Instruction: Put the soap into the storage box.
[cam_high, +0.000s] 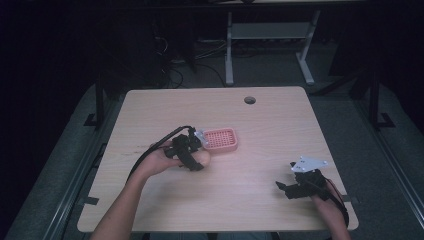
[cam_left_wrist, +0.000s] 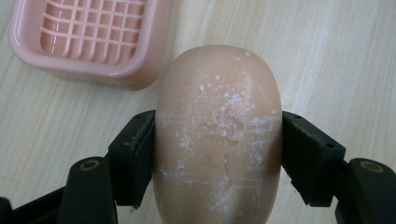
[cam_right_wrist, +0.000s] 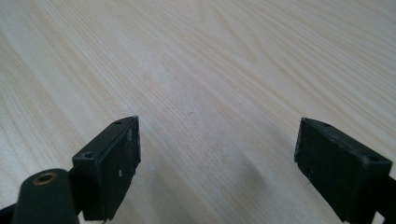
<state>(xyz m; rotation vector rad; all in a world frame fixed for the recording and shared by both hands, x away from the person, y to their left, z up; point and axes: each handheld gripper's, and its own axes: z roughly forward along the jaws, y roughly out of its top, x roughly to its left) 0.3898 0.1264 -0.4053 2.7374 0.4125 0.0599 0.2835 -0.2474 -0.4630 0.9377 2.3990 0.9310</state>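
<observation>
A tan oval bar of soap (cam_left_wrist: 218, 135) with white scuffs sits between the two black jaws of my left gripper (cam_left_wrist: 218, 158), which is shut on it. In the high view the left gripper (cam_high: 196, 159) holds the soap (cam_high: 201, 158) just short of a pink soap dish (cam_high: 220, 139) with a grid insert. That dish (cam_left_wrist: 88, 39) lies at the upper left in the left gripper view, apart from the soap. My right gripper (cam_high: 286, 189) is near the table's front right corner, open, with bare wood between its jaws (cam_right_wrist: 217, 154).
The light wooden table (cam_high: 250, 200) has a round cable hole (cam_high: 250, 100) near its far edge. Beyond it stand a white desk frame (cam_high: 270, 35) and cables on a dark floor. Black cables trail from both grippers.
</observation>
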